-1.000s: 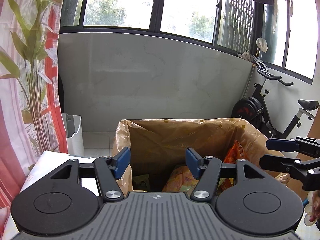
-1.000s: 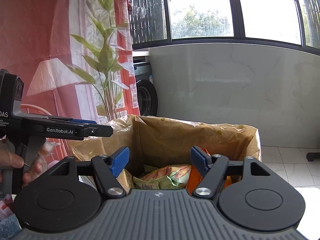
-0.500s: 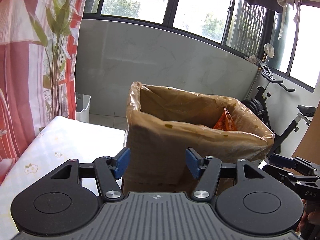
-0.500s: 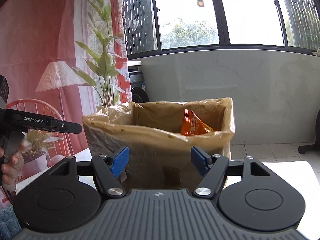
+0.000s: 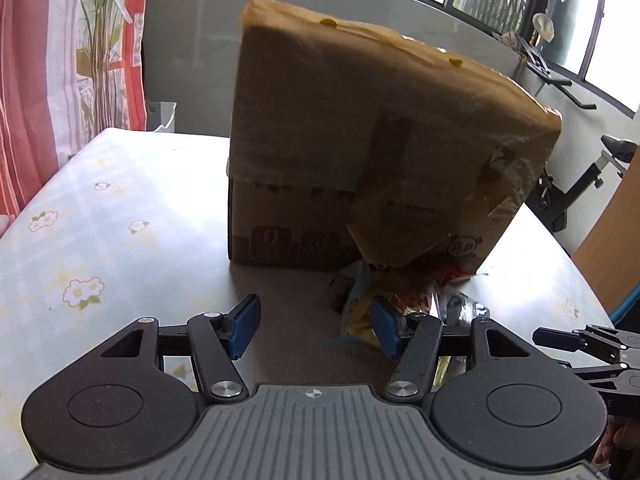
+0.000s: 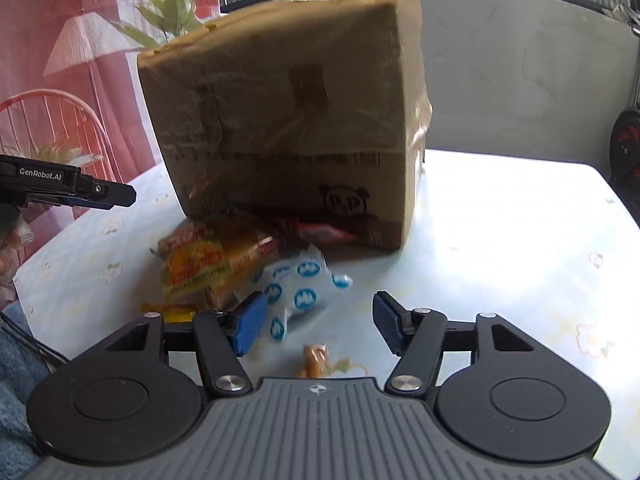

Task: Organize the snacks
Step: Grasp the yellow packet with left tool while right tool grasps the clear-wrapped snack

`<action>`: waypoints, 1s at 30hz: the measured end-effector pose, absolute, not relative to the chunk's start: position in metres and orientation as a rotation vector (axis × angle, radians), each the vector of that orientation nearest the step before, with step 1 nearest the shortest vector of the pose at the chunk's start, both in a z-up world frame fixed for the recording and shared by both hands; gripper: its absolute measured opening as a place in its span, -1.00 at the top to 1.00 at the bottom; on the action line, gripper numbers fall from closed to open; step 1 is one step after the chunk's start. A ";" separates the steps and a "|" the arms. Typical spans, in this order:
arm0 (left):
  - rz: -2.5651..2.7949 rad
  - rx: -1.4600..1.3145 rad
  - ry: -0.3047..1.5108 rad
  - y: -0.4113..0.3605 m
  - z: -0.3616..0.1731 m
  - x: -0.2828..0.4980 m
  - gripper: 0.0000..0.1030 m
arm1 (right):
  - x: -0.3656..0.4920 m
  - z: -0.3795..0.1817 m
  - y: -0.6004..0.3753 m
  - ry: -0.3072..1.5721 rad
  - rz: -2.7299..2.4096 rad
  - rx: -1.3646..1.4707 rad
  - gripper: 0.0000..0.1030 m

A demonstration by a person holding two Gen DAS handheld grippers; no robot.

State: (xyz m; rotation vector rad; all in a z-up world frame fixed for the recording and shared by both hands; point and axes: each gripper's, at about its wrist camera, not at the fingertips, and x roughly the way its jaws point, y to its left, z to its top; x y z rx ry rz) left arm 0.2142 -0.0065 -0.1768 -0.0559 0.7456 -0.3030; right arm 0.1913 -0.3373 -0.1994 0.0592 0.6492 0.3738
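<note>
Snack packets [image 6: 224,268] lie loose on the table [image 6: 500,240] against the cardboard box [image 6: 288,112], likely awaiting sorting, so the left gripper [image 5: 316,328] hangs half-open, empty, while the right gripper's [image 6: 316,326] jaws narrow on nothing.

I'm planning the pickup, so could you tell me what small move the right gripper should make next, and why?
Probably ease the right gripper forward and left onto the white packet: its closing jaws hold nothing, and that packet lies nearest, in front of the box.
</note>
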 end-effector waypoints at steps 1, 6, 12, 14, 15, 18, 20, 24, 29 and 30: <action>-0.319 -0.042 0.756 -0.007 -0.181 0.213 -0.21 | 0.190 -0.204 -0.338 0.669 0.373 0.067 -0.11; -0.403 -0.018 0.784 -0.008 -0.194 0.209 -0.20 | 0.186 -0.221 -0.338 0.728 0.382 0.098 0.21; -0.482 0.014 0.853 -0.017 -0.211 0.202 -0.20 | 0.188 -0.227 -0.331 0.749 0.387 0.057 0.55; -0.510 0.023 0.856 -0.023 -0.216 0.201 -0.20 | 0.189 -0.227 -0.332 0.750 0.391 0.063 0.55; -0.525 0.036 0.852 -0.026 -0.217 0.200 -0.20 | 0.189 -0.227 -0.332 0.749 0.391 0.064 0.55; -0.573 0.102 0.842 -0.040 -0.223 0.197 -0.20 | 0.189 -0.227 -0.332 0.749 0.394 0.066 0.56; -0.595 0.146 0.838 -0.051 -0.228 0.195 -0.20 | 0.189 -0.227 -0.331 0.750 0.396 0.064 0.56; -0.581 0.201 0.853 -0.060 -0.239 0.197 -0.20 | 0.189 -0.227 -0.330 0.750 0.395 0.064 0.56; -0.540 0.238 0.823 -0.057 -0.240 0.194 0.30 | 0.189 -0.227 -0.330 0.750 0.395 0.064 0.56; -0.536 0.237 0.822 -0.055 -0.240 0.195 0.31 | 0.189 -0.227 -0.330 0.750 0.395 0.064 0.56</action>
